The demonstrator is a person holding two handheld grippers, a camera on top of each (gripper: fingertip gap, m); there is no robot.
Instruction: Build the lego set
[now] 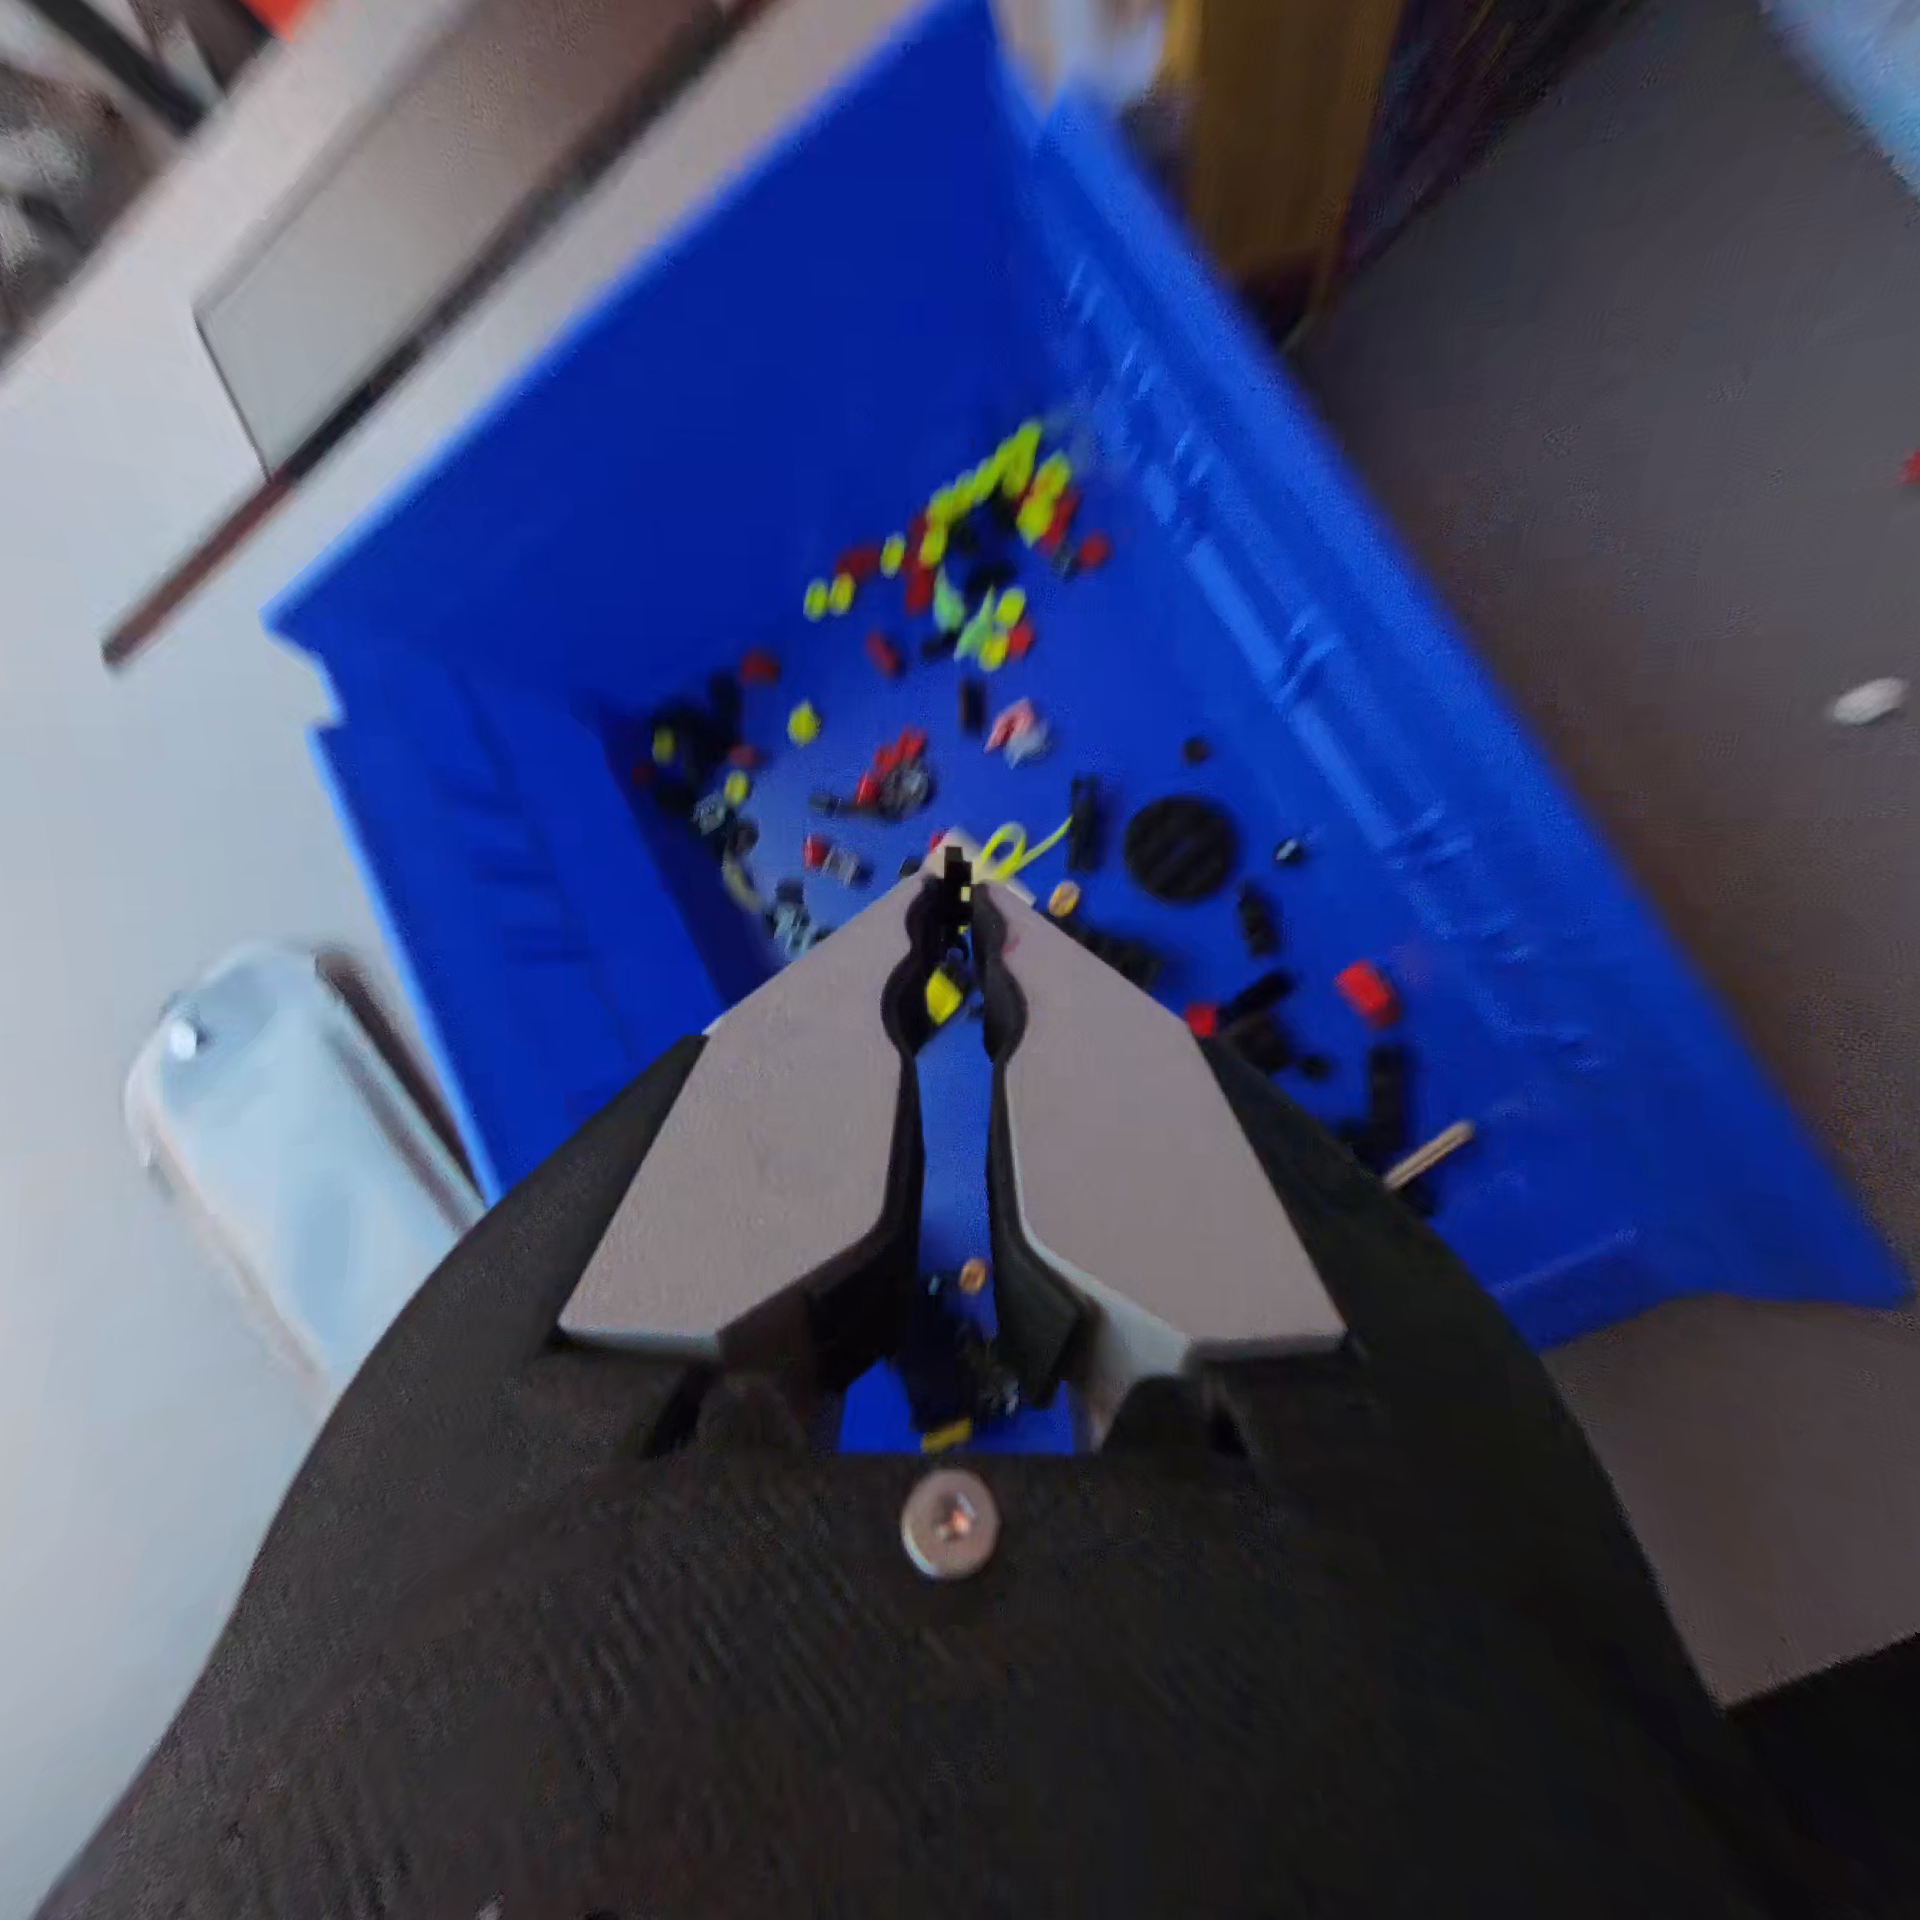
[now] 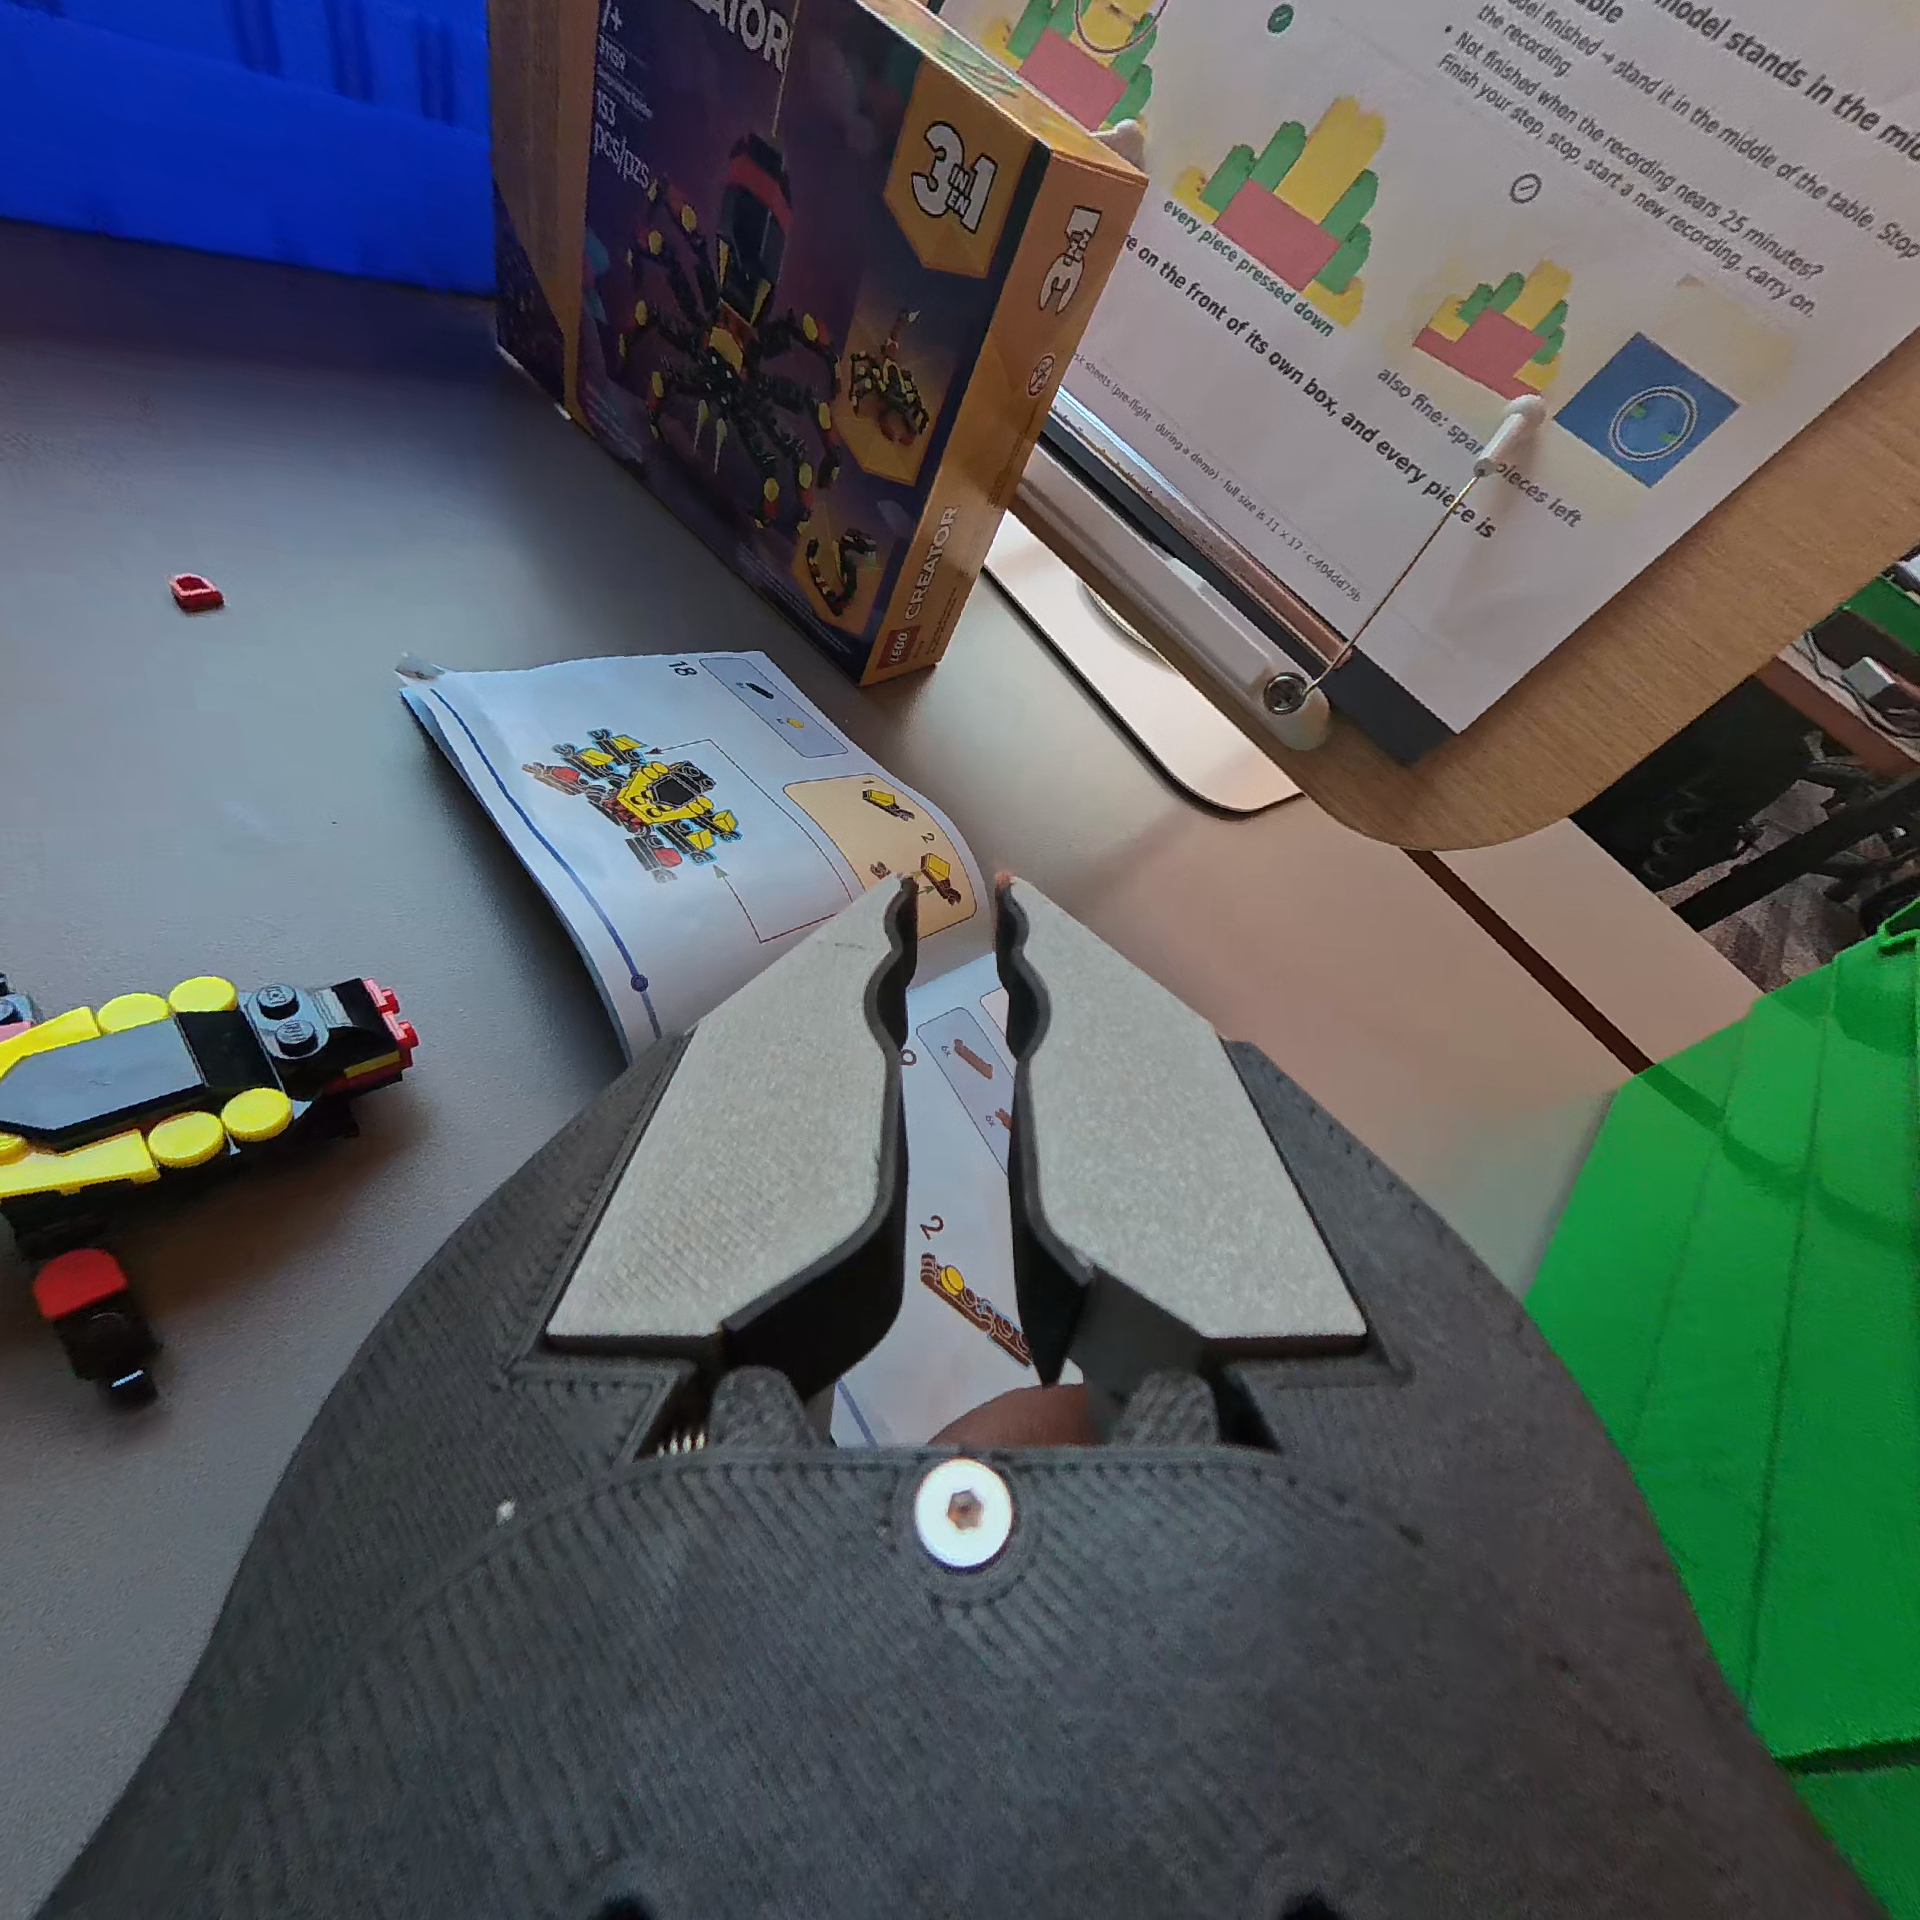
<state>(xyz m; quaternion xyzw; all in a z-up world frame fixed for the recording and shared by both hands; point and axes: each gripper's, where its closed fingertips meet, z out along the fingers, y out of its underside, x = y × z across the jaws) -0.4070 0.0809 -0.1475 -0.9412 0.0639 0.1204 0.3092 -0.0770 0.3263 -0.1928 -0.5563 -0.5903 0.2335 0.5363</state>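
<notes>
My left gripper point(image 1: 953, 896) hangs over a blue bin point(image 1: 727, 436) of loose black, yellow and red lego pieces point(image 1: 977, 582). Its jaws are almost together on a small black and yellow piece point(image 1: 951, 881) at the tips; the view is motion-blurred. My right gripper point(image 2: 954, 888) is open and empty, just above the open instruction booklet point(image 2: 665, 790) on the grey table. The partly built black and yellow model point(image 2: 166, 1081) lies to the left of it. A small red piece point(image 2: 195, 592) lies alone farther back.
The lego box point(image 2: 810, 343) stands behind the booklet. A wooden board with a printed sheet point(image 2: 1507, 260) leans at the back right. A green bin point(image 2: 1745, 1403) is at the right. The blue bin's wall point(image 2: 239, 135) is at the back left. A clear plastic object point(image 1: 281, 1132) lies left of the bin. About 40 cm separates my left fingertips from my right. My right gripper's tips are some 20 cm from the small red piece point(image 2: 195, 592).
</notes>
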